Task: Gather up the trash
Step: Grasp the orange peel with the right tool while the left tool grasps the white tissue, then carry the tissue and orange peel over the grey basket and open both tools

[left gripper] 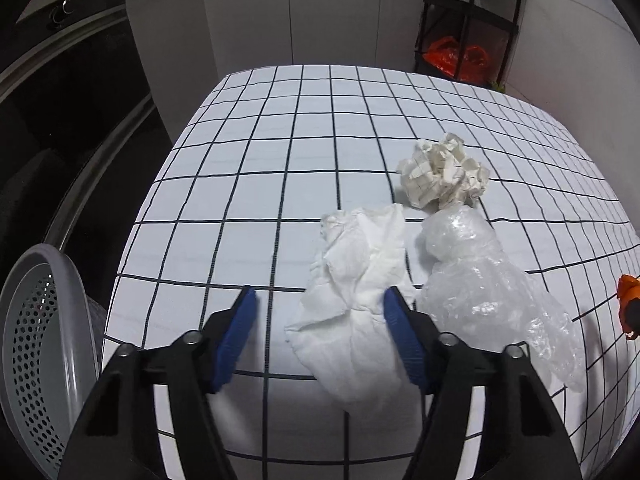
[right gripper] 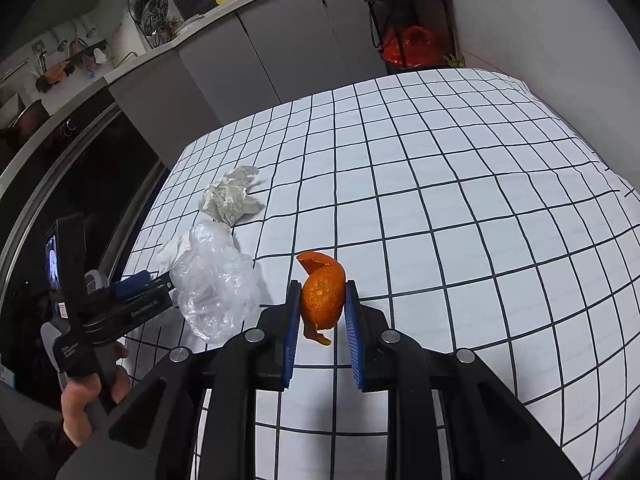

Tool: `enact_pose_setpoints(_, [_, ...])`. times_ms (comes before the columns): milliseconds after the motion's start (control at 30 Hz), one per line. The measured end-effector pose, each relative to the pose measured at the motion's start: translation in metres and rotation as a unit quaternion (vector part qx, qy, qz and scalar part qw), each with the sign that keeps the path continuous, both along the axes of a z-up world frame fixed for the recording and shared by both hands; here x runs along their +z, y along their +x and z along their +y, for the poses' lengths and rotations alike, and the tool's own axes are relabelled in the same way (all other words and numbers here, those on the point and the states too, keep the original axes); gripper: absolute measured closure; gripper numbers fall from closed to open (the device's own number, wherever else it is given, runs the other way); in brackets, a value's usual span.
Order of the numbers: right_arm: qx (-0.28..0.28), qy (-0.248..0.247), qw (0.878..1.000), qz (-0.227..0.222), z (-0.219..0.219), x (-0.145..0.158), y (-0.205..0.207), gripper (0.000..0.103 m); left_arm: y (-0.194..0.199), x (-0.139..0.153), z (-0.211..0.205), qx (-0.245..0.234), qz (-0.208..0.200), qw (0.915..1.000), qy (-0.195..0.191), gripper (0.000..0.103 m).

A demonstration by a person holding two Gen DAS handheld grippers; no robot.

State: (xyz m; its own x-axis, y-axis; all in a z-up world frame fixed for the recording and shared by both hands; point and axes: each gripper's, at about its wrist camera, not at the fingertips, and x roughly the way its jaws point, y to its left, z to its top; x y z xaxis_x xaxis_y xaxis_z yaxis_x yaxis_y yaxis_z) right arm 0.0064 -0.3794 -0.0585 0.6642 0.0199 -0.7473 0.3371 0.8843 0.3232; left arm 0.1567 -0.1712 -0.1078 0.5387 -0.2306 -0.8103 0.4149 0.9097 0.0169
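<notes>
Two gripper views over a table covered by a grid-patterned cloth. In the right wrist view, an orange peel is seen between the blue pads of the right gripper; the jaws are drawn in close on either side of it and appear to be clamped on it, though contact on the right pad cannot be confirmed. The peel is at or just above the cloth; which cannot be told. In the left wrist view, the left gripper is held wide apart with nothing grasped. Its right finger overlaps the edge of a crumpled white tissue, while its left finger stands over bare cloth.

Three further items lie on the table: the tissue, a clear plastic bag just beside it, and a crumpled paper ball touching the bag's far end. A grey perforated bin is visible beyond the table's left edge; its contents cannot be seen.

The task is judged to be at an early stage: one item is being taken up, a second is being approached, and none is seen to have been deposited.
</notes>
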Motion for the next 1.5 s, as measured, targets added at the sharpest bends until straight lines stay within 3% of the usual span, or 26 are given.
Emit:
enact_pose_setpoints(200, [0.004,-0.002,1.000,-0.002,0.004,0.003,-0.003,0.082,-0.013,0.004,-0.008,-0.026,0.001,0.9997,0.003,0.084])
enact_pose_setpoints(333, [0.006,-0.002,1.000,-0.006,0.005,0.006,-0.006,0.082,-0.015,0.008,-0.004,-0.028,0.004,0.9996,-0.005,0.091])
enact_pose_setpoints(767, [0.010,-0.006,1.000,-0.025,0.010,0.021,-0.017,0.082,-0.039,0.041,0.025,-0.016,-0.048,0.9987,-0.010,0.092])
enact_pose_setpoints(1167, [0.038,-0.015,0.998,-0.037,0.037,0.030,-0.012,0.082,-0.087,0.081,0.061,-0.002,-0.118,0.9929,-0.013,0.092])
enact_pose_setpoints(1500, [0.121,-0.008,0.991,-0.063,0.114,0.046,0.004,0.082,-0.097,0.082,0.143,0.038,-0.096,0.9947,0.005,0.092])
